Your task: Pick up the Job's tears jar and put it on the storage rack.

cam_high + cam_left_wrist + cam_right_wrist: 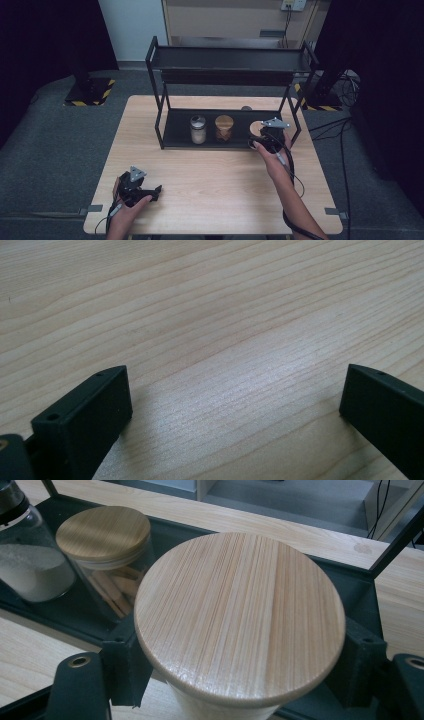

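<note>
From the high view, a pale wooden surface [210, 170] carried a black two-tier rack [227, 95] along its far side. On the rack's lower shelf stood a jar of white powder [198, 129] and, just beside it, a jar with a darker bamboo lid [224, 128]. The right gripper [263, 135] sat at the right end of that shelf, held by the right hand [274, 152], with a light round lid [256, 128] showing at its jaws. The left gripper [152, 192] rested low on the near left part of the surface, well apart from the rack, in the left hand [127, 205].

In the left gripper view, the two black jaws stood wide apart over bare wood grain [215, 330] — nothing lay between them.

In the right gripper view, the jaws pressed against both sides of a light-lidded jar [240, 615], just under its broad wooden lid, so the jar sat squarely between them and was gripped. The jar's body below the lid was mostly hidden. Beyond the left jaw stood the bamboo-lidded jar [103, 535], holding brown sticks, and farther left the powder jar [30, 575] — both on the dark shelf [75, 612]. Behind the rack ran a strip of the surface [240, 517].
</note>
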